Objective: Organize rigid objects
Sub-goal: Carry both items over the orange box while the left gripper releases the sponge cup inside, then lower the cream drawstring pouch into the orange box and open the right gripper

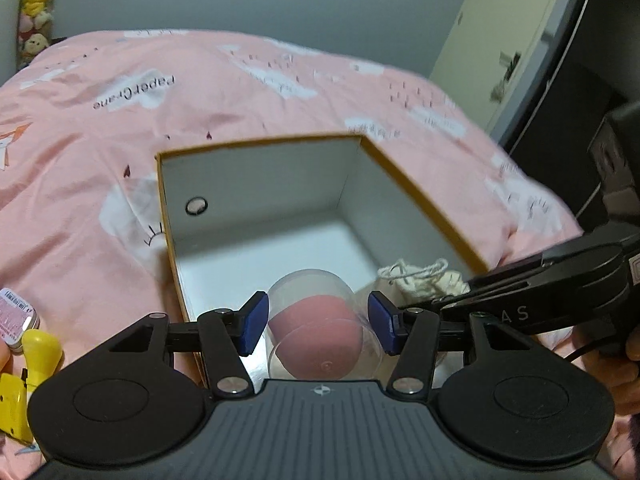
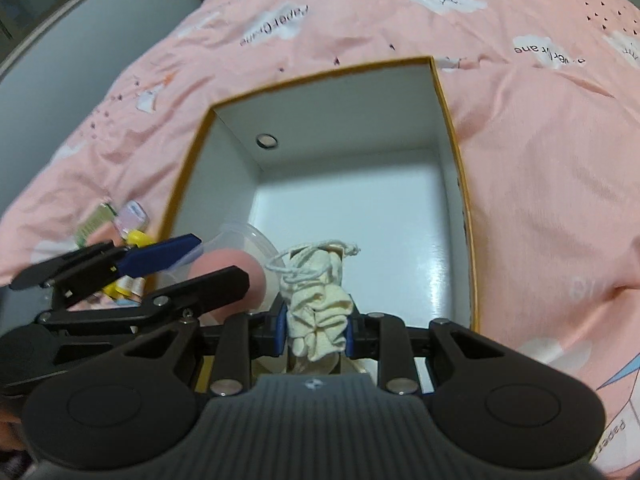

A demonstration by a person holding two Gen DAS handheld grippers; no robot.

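A bed covered by a pink quilt [image 1: 248, 92] printed with white clouds is seen in both views, with a grey wall behind it and plush toys [image 1: 36, 4] stacked in the far left corner. An open box [image 1: 256, 176] with a white inside and an orange rim is set on the quilt; a small round hole is seen in its far wall.

The left gripper [image 1: 318, 326] is held over the near edge of the box. A clear case [image 1: 320, 320] with a pink sponge [image 1: 316, 322] inside is seen between its blue pads [image 1: 254, 324]. The pads are spread wide, just beside the case on either side; contact cannot be confirmed, and whether the case rests on the box floor is not clear.

The right gripper [image 2: 316, 330] is held over the near right part of the box, just beside the left one. Its fingers are closed on a cream drawstring pouch [image 2: 320, 304], which is bunched between the pads, its cord looped above.

Left of the box, on the quilt, a pink tin [image 1: 18, 314] and yellow items [image 1: 28, 364] are seen lying close together.
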